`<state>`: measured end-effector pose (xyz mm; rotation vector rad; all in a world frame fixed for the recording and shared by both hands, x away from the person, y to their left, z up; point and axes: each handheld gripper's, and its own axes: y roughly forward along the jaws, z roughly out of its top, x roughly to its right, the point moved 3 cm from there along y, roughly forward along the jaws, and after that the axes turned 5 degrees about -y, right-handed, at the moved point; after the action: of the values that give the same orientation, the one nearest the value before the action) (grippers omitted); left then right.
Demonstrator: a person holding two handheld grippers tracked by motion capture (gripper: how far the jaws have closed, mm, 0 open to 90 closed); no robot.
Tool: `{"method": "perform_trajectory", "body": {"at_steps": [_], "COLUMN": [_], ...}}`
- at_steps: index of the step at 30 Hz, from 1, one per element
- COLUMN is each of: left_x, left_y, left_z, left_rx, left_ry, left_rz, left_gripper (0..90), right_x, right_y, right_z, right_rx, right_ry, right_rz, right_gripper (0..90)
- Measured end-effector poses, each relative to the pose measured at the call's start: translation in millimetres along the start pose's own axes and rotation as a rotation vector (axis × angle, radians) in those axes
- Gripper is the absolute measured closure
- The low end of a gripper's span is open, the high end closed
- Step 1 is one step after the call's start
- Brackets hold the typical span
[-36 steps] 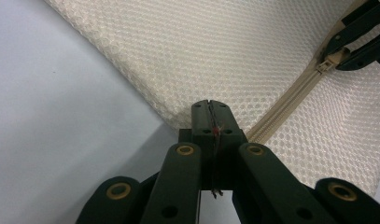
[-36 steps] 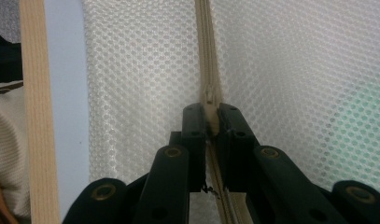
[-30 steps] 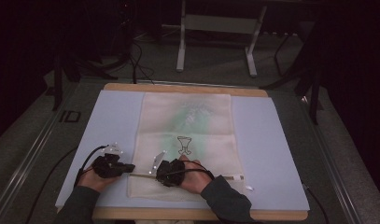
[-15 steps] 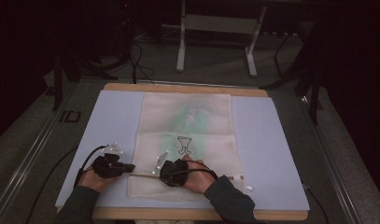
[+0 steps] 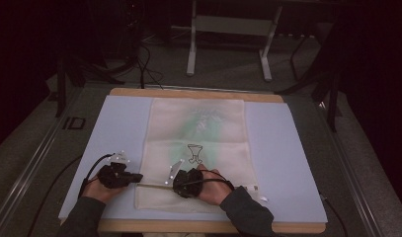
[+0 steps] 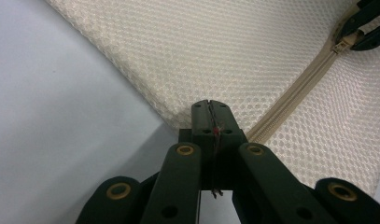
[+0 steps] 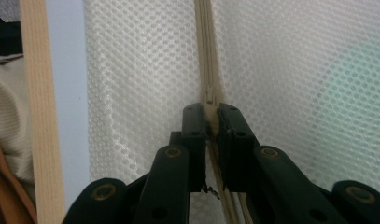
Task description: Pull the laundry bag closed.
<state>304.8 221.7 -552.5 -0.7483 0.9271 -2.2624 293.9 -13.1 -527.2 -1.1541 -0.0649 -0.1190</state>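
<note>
Flat, mesh bag [image 5: 196,148] lengthwise away, left gripper [image 6: 210,108] pinching corner, right gripper [image 7: 211,116] clamping zipper pull [image 7: 210,100]

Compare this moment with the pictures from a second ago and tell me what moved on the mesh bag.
The right gripper, shut on the zipper pull, has edged slightly along the zipper toward the left gripper. The left gripper has kept its clamp on the edge of the mesh bag at the zipper's end. The bag lies flat on the blue mat as before.
</note>
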Motion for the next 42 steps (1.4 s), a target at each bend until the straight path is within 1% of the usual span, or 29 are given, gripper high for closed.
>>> {"method": "perform_trajectory", "body": {"at_steps": [8,13,14,19,21,26,30,37,42], "left_x": [-0.1,-0.2,-0.2,-0.1,0.0,0.0,0.2,-0.2,-0.3], "left_y": [0.0,0.0,0.0,0.0,0.0,0.2,0.1,0.0,0.0], "left_z": [-0.1,0.0,0.0,0.0,0.0,0.1,0.1,0.0,0.0], "left_rx": [0.001,0.0,0.0,0.0,0.001,0.002,0.001,0.001,0.001], "left_ry": [-0.002,-0.002,-0.002,-0.002,-0.003,-0.005,-0.006,-0.01,-0.009], "left_rz": [-0.001,-0.002,-0.002,-0.001,-0.001,-0.002,-0.001,-0.003,-0.003], "left_gripper": [90.0,90.0,90.0,90.0,90.0,90.0,90.0,90.0,90.0], "right_x": [-0.5,-0.4,-0.7,0.1,-0.4,-0.2,-0.1,0.9,0.0], "right_y": [-2.5,-3.8,-4.3,-6.7,-7.6,-9.4,-10.0,-12.7,-14.6], "right_z": [-3.5,-6.8,-7.5,-9.1,-9.4,-12.1,-16.1,-21.4,-23.2], "right_rx": [0.003,-0.004,-0.006,0.006,0.003,-0.006,-0.011,-0.008,-0.011], "right_ry": [0.001,-0.005,0.001,0.003,0.007,-0.001,0.005,0.015,0.01], "right_rz": [-0.004,-0.007,-0.007,-0.008,-0.009,-0.012,-0.014,-0.015,-0.021], "right_gripper": [82.2,82.2,82.2,82.2,82.2,82.2,82.2,82.2,82.2]}}
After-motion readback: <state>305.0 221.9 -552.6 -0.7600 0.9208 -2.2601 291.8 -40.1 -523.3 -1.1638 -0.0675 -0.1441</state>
